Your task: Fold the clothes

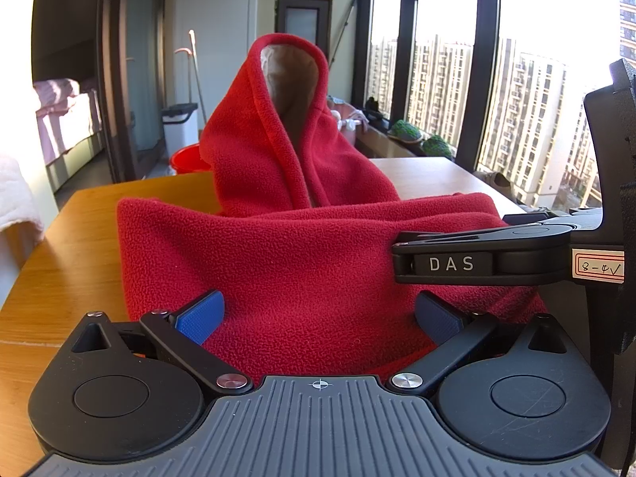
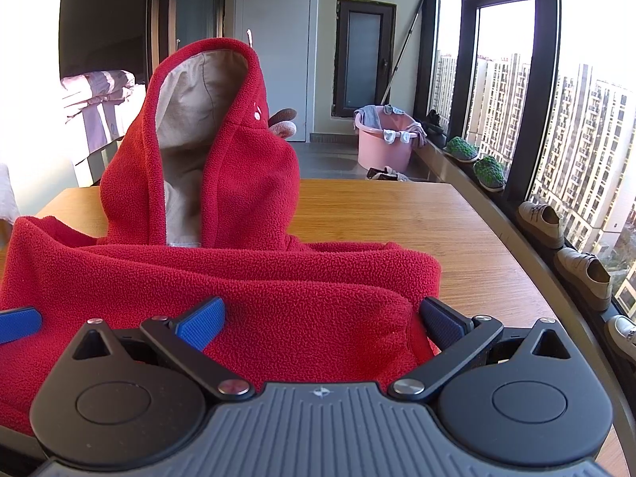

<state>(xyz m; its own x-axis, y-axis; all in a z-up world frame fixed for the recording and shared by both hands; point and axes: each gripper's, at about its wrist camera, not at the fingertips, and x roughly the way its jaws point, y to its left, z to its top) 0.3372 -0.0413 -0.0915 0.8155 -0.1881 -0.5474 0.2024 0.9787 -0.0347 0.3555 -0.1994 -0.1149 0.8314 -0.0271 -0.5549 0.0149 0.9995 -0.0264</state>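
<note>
Both wrist cameras sit low and close, side by side, facing the red hoodie (image 1: 302,246) on the table (image 2: 377,214)

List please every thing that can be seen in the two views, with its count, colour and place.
hoodie: one, red, on the table, hood standing upright.
table: one, wood, under the hoodie.
tub: one, pink, on the floor by the window, clothes on its rim.
bucket: one, red, on the floor behind the table.
bin: one, white with dark lid, near the doorway.
slippers: two, green, on the sill.
shoes: at least two, beige, on the sill.
left gripper: black, blue pads, open around the hoodie's near edge.
right gripper: the same, open around the hoodie.
</note>
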